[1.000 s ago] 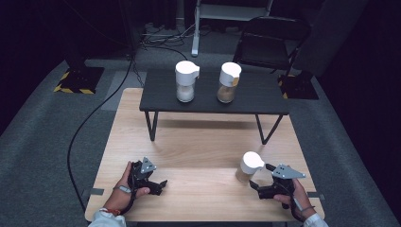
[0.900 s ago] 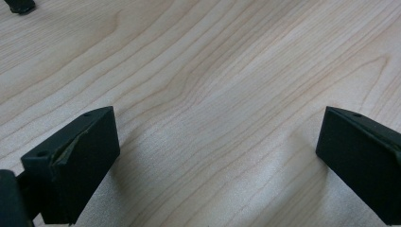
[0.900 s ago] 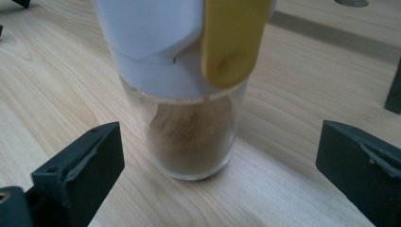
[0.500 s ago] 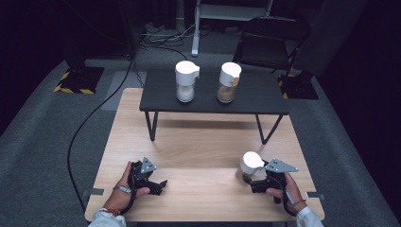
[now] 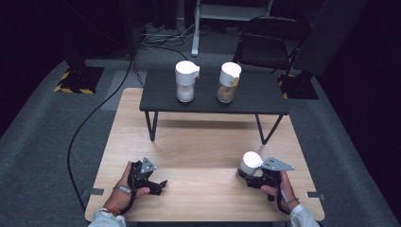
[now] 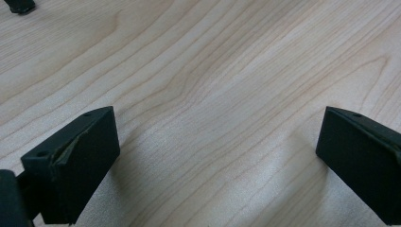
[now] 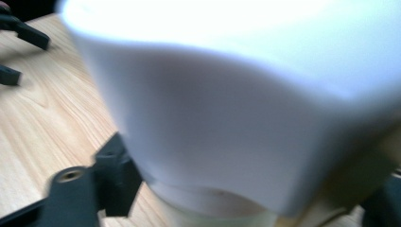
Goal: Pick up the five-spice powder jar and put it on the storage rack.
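Right gripper: at the near right of the wooden table, held in the person's right hand. Its jaws have just been closing and now clamp a white-lidded jar between them, the jar standing upright on the table top.

Right gripper view: the jar's white lid at very close range and blurred; the paler jar body beneath it is cut off at the bottom edge, and its contents cannot be made out. One black jaw sits tight against the jar at lower left; the other is a dark sliver at the lower right corner.

Left gripper: at the near left of the table, in the left hand, well apart from the jar. Left gripper view: both black jaws stand wide apart with bare wood grain between them.

High view: a low black table standing on the far half of the wooden table, bearing two further white-lidded jars, the left one with pale contents, the right one with brownish contents. Behind, a dark chair and a black cable on grey floor.
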